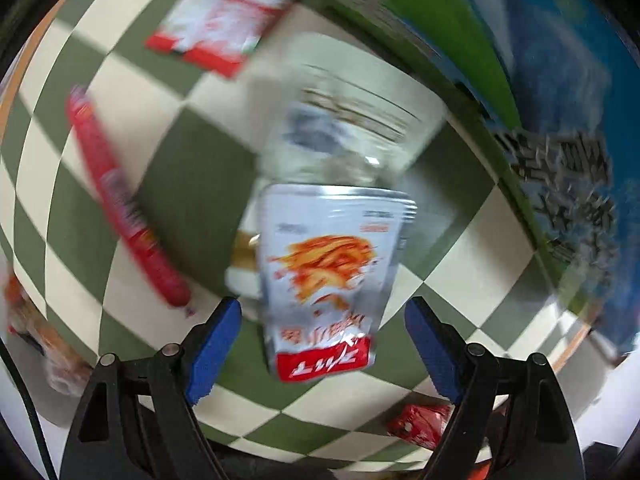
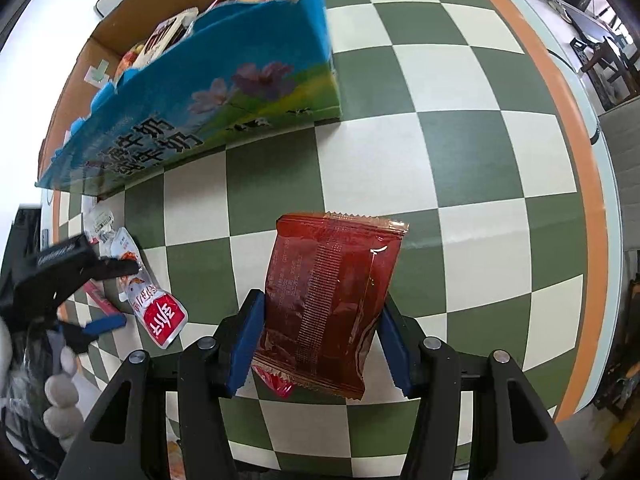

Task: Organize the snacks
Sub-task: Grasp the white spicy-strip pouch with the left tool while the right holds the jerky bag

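Observation:
A silver pouch with orange print and a red label lies on the checkered cloth between the blue pads of my left gripper. The jaws stand wide and neither pad touches it; this view is blurred. My right gripper is shut on a dark red snack packet, held above the cloth. The right wrist view also shows the left gripper at far left, straddling the silver pouch. A blue and green carton with several snacks inside stands behind it.
A long red sausage stick, a white and red packet and a clear packet lie around the pouch. A red wrapper sits near the left gripper's base. The carton's wall rises at right. The table's orange edge curves round.

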`<state>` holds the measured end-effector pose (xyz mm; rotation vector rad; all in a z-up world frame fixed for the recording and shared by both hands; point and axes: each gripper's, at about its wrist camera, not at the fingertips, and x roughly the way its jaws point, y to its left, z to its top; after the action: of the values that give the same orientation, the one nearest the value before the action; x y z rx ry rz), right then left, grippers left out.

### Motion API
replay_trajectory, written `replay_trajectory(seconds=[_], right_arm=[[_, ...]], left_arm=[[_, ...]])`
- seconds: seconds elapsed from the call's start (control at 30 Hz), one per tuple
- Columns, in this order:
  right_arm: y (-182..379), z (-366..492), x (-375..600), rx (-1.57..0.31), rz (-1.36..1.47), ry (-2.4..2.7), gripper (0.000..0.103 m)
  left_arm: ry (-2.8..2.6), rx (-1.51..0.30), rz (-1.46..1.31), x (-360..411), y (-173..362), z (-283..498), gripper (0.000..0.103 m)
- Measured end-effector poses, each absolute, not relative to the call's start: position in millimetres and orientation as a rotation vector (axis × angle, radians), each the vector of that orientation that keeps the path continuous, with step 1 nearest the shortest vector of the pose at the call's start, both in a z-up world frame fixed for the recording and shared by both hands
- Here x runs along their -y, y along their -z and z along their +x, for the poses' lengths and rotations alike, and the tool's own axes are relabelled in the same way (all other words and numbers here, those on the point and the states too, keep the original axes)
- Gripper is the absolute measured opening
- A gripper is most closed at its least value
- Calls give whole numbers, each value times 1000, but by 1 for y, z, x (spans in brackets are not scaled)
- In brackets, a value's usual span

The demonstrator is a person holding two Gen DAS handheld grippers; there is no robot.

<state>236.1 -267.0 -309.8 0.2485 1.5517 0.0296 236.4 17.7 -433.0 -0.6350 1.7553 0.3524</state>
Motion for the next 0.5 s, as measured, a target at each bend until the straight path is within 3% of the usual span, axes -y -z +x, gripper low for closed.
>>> replay_trajectory(seconds=[0.1, 0.17, 0.23, 0.33, 0.5], right_arm=[[311, 237, 264, -1555, 241, -31, 58], [311, 237, 262, -1557, 239, -32, 58], [310, 238, 262, -1553, 232, -35, 58], [307, 238, 262, -1549, 231, -37, 58], [307, 240, 258, -1553, 226, -51, 58]], left_arm=[[-322, -1790, -499, 0, 440, 245, 81], [-302, -1772, -392, 15, 437, 246, 71], [-262, -1747, -325, 25, 433, 248, 52], [-216, -1742, -246, 41, 433, 252, 45], [-201, -1718, -216, 43, 429, 236, 43]])
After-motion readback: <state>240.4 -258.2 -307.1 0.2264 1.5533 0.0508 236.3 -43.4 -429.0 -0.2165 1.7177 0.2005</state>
